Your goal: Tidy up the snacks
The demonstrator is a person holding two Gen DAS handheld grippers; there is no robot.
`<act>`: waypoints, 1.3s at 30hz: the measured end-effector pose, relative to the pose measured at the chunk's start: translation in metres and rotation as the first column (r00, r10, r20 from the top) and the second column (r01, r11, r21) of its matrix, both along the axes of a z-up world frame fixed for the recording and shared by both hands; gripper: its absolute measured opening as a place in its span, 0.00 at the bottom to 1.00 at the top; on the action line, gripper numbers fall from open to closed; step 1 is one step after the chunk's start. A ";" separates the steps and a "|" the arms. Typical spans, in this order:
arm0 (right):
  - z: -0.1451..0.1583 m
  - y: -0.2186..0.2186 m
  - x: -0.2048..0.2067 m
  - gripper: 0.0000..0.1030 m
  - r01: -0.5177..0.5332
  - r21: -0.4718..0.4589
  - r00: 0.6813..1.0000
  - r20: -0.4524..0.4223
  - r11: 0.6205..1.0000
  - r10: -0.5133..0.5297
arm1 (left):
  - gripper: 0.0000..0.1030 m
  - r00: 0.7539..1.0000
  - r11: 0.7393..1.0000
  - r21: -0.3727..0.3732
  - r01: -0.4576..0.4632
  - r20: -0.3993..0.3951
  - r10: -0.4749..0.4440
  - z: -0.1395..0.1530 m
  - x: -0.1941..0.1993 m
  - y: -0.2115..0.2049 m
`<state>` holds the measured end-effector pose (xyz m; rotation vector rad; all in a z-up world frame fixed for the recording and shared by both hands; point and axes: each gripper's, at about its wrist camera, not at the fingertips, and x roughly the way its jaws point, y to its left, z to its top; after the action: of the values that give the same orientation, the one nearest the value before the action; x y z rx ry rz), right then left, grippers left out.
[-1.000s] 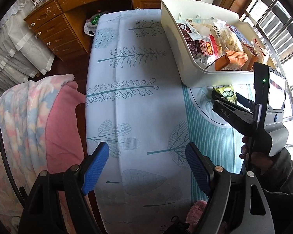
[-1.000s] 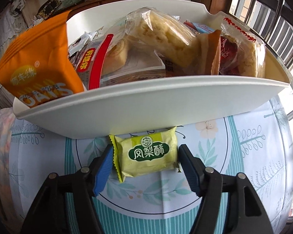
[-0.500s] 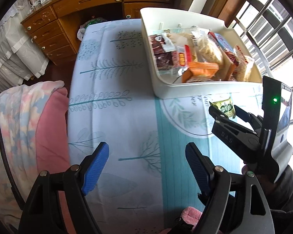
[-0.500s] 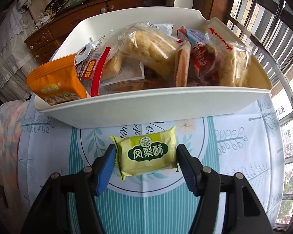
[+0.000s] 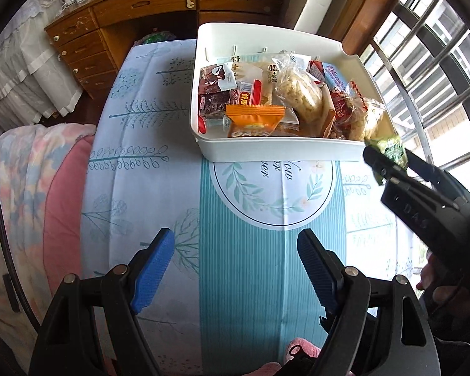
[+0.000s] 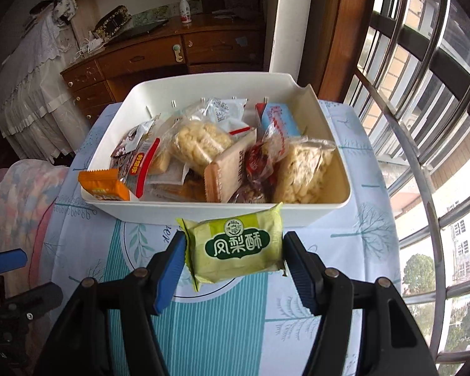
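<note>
While the right gripper [image 6: 233,261] is clamping a small green pastry packet [image 6: 236,249] between its blue pads, the packet is hanging clear of the tablecloth [image 6: 338,244], just in front of the near wall of the white bin [image 6: 203,213]. The pads are pressing on both short ends of the packet; its printed face is looking up toward the camera. In the left wrist view the same packet [image 5: 388,148] is showing at the tip of the right gripper [image 5: 391,164], level with the bin's near right corner.

The left gripper [image 5: 232,263] is standing open, nothing between its blue pads, hovering over the teal-striped part of the tablecloth [image 5: 244,282] well short of the bin [image 5: 266,147].

The bin is sitting on the cloth, crowded with snacks: an orange oats packet [image 5: 253,120] leaning at the near left, clear bags of pale puffed rice cakes [image 6: 200,144], a brown wafer pack [image 6: 228,172], a blue box [image 6: 279,119] at the back right.

A wooden desk with drawers [image 6: 147,59] is standing beyond the table; barred windows [image 6: 423,94] are running along the right.
</note>
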<state>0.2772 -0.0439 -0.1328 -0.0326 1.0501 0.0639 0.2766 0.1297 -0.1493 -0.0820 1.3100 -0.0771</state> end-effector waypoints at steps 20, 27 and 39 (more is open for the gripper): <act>-0.013 -0.031 0.038 0.64 -0.201 -0.051 0.944 0.257 0.978 0.207 | 0.77 0.947 0.945 0.116 -0.306 0.142 0.289 0.055 -0.091 0.001; 0.006 -0.033 0.023 0.93 -0.175 -0.063 0.938 0.291 0.982 0.186 | 0.77 0.944 0.962 0.103 -0.254 0.244 0.223 0.083 -0.086 0.017; 0.070 -0.044 -0.048 0.94 -0.038 -0.039 0.981 0.191 0.999 0.045 | 0.83 0.937 0.998 0.061 -0.021 0.350 -0.001 0.127 -0.097 0.050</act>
<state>0.2292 -0.0881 -0.0628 -0.0908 0.8579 0.0789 0.1796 0.1802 -0.0222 -0.0187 0.9541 -0.0386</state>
